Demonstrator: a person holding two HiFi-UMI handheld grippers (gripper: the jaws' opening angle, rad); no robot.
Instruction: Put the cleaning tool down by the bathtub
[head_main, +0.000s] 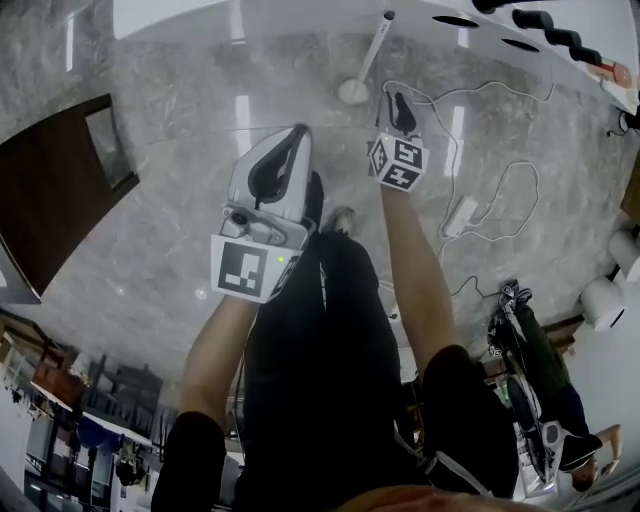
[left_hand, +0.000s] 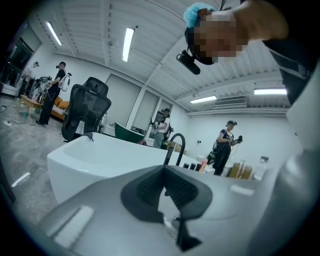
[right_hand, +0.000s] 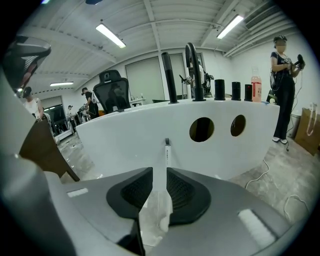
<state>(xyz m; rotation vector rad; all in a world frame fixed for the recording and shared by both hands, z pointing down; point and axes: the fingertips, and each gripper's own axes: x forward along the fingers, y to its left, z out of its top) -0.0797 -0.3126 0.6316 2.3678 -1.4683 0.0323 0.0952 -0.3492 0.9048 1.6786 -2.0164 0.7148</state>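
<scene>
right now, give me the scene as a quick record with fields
tool: white, long handle, stands on the floor against the tub
tub: white, two round holes in its wall
right gripper: jaws slightly apart, empty, apart from the tool
left gripper: jaws slightly apart, empty
floor: grey marble
task: tool set down by the tub

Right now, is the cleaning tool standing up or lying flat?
Upright, leaning. The cleaning tool has its head on the floor and its handle propped against the bathtub, apart from the right gripper.
</scene>
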